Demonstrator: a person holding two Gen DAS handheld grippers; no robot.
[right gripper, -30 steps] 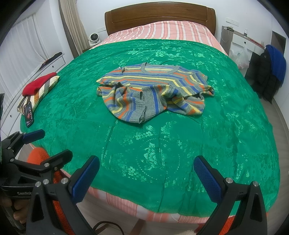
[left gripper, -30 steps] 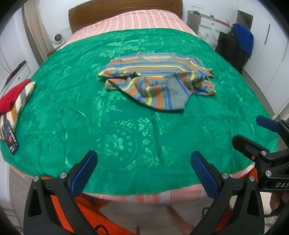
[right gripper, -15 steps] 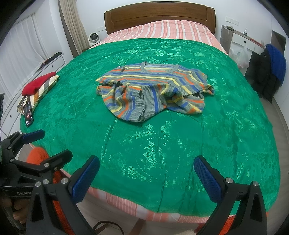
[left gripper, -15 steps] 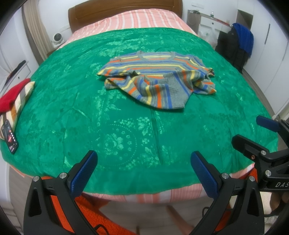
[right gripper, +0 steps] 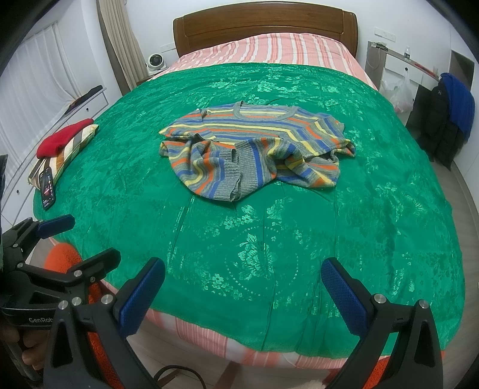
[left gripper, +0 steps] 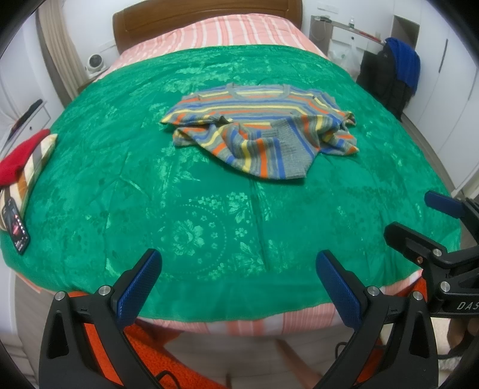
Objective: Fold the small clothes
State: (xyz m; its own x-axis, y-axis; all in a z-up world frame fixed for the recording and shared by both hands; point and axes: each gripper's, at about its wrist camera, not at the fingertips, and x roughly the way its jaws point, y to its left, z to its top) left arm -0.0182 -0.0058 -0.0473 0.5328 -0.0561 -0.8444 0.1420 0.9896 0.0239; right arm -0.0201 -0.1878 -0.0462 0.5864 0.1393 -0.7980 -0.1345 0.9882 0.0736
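While you hold both grippers back at the foot of the bed, the folding has not really begun: the striped sweater (left gripper: 263,131) lies in a heap near the middle of the green bedspread (left gripper: 119,185), well apart from either tool. Your left gripper (left gripper: 239,287) has its fingers spread wide with nothing between them, and your right gripper (right gripper: 243,294) is just as wide and just as empty.

From the look of it, you are at the approach step. The neckline and upper body lie fairly flat toward the headboard (right gripper: 263,27), but the lower half and sleeves are bunched and twisted over the front. Your next move probably calls for reaching well forward over the bed, pinching the rumpled hem at two separate corners, and drawing it toward you to spread the garment flat before any fold.

Little stands between you and the sweater; the bedspread in front is bare. Off to your left edge sit a red folded cloth (right gripper: 64,136) on a striped cushion (right gripper: 74,149), with a phone (right gripper: 48,187) just beside them, all well clear of your path. Mind that the slippery-looking bedspread may ruck up if you pinch too deep.
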